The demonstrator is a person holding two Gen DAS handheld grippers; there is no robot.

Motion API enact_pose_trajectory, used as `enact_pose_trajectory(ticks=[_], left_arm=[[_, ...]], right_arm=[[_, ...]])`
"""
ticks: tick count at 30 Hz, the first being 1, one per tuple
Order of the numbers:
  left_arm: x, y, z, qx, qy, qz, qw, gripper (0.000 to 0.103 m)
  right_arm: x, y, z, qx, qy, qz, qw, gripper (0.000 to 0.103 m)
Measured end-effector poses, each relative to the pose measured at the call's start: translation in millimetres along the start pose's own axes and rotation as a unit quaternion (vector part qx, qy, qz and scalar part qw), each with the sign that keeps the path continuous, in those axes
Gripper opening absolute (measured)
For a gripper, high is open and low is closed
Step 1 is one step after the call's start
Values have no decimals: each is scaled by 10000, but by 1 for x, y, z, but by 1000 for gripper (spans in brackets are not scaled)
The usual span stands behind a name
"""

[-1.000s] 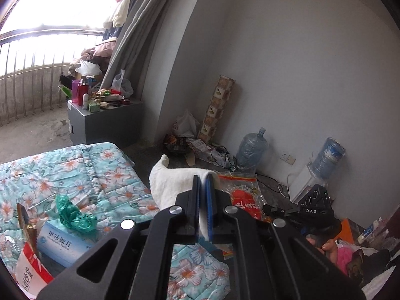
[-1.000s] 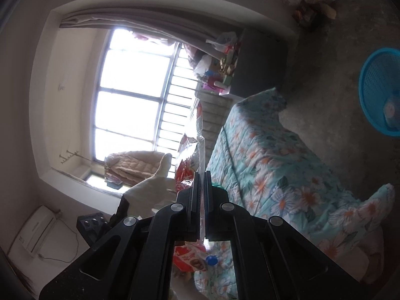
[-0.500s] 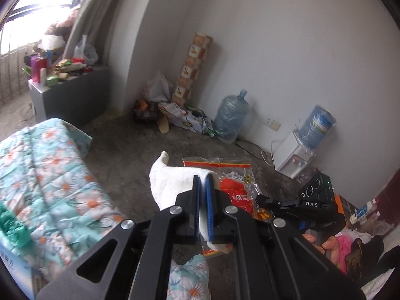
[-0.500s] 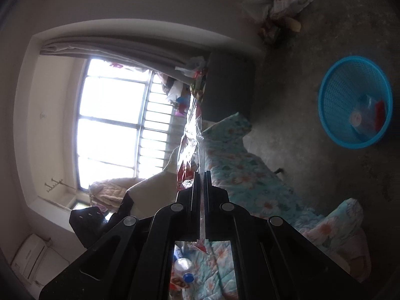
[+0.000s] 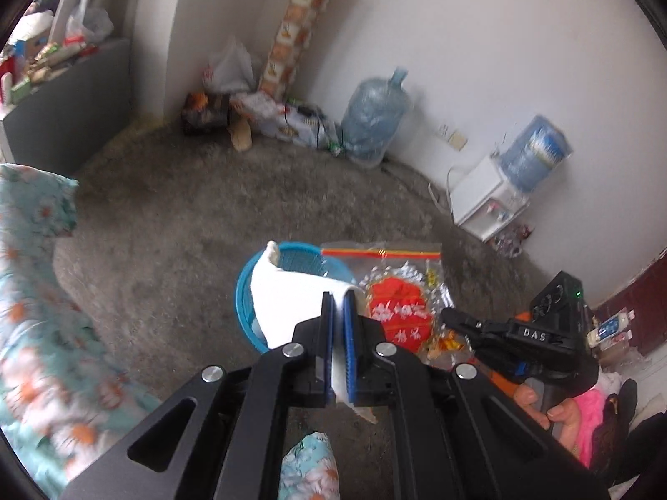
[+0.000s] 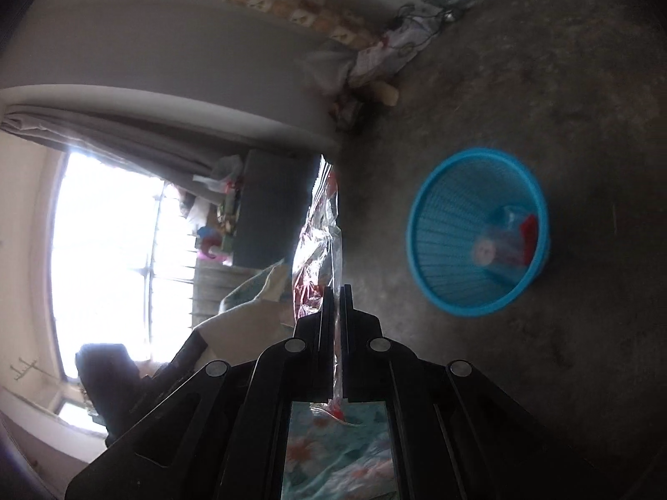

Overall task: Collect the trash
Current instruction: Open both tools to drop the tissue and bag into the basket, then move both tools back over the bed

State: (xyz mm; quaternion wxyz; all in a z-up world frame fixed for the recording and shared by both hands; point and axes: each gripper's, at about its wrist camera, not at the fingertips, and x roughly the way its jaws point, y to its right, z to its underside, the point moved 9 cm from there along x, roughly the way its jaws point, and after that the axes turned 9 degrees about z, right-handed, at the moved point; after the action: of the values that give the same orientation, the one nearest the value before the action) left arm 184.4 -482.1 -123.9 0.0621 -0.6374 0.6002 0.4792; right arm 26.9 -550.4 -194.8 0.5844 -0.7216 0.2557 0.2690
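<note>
- Basket on floor already holds some trash.
- Left gripper clenched on white tissue, right gripper clenched on snack bag.
- Left to do, I judge: drop both in.

Grey rough floor ahead of the claw, white wall beyond it. Against that wall, a water jug and, further right, a white dispenser. Far left, a grey cabinet piled with clutter. Floral bedding lies low on the left. Bright window, grey curtain alongside.
</note>
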Motion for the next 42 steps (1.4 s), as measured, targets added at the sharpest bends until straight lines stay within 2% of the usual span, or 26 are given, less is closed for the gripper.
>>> enact_pose_trajectory(ticks=[6,9,10,11,12,13,15,17,22,29,35,39,42], left_arm=[[71,-12,-4,-68,-444,-87,9990,5],[100,-21,-6,-41,-540,-132,9984,5],[111,-26,-6,-83,-572,-147,9982,10],[120,-29,-6,-136,-619,-142,9979,21],[129,-33,-6,-204,-677,-137,9974,29],[137,-38,-5,-280,-723,-176,9968,39],[145,-43,-2,-407,-803,-224,9957,41],[147,-44,-1,-489,-816,-209,9952,42],[125,-33,-3,-367,-521,-105,9979,49],[66,5,-10,-166,-41,22,9999,57],[-8,48,-5,188,359,43,9992,68],[-60,68,5,387,608,-108,9973,74],[-101,77,15,533,865,-342,9942,78]], right_arm=[[35,30,-18,89,177,637,9978,1],[54,43,-24,228,315,901,9952,6],[61,50,-29,248,371,1013,9939,14],[73,60,-34,264,385,1166,9921,23],[81,73,-37,324,381,1337,9898,45],[92,82,-38,410,342,1463,9878,53],[109,102,-34,577,73,1597,9855,56],[111,122,-30,697,-19,1926,9788,56],[89,133,-13,731,120,1983,9773,56],[55,109,0,292,319,1944,9800,57],[25,52,17,-683,456,1869,9789,66],[7,10,31,-1364,498,1821,9725,72],[-5,-21,44,-1898,577,1846,9626,78]])
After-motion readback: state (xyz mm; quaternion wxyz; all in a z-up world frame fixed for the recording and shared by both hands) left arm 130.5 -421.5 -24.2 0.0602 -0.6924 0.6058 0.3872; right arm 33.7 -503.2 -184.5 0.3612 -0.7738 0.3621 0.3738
